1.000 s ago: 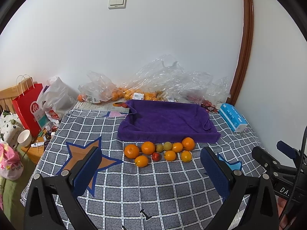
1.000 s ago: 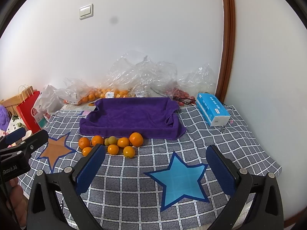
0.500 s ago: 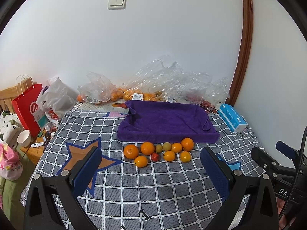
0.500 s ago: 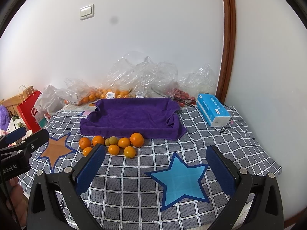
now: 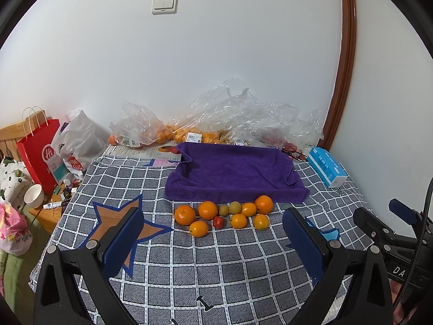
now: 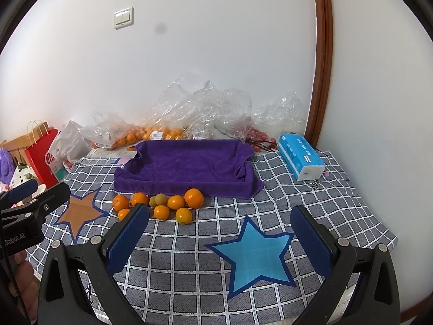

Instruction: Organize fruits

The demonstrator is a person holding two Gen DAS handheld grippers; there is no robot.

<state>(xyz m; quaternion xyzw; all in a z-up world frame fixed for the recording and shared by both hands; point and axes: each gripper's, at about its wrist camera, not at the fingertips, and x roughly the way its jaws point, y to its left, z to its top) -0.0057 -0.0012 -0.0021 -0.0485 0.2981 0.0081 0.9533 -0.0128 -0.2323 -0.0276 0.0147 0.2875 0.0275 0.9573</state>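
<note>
Nothing is changed from a second ago: both the left gripper [image 5: 213,239] and right gripper [image 6: 219,234] are held wide and empty, short of the loose oranges [image 5: 222,214] before the purple towel-lined tray [image 5: 232,170].

- A cluster of loose fruits [image 5: 224,214] is lying in two short rows on the checked cloth, just in front of the purple towel-lined tray [image 5: 232,172].
- Oranges [image 5: 184,215] are making up most of the cluster; two greenish fruits [image 5: 235,207] are sitting in the back row, touching their neighbours.
- One small red fruit [image 5: 218,222] is resting in the front row.
- The tray is sitting empty.
</note>
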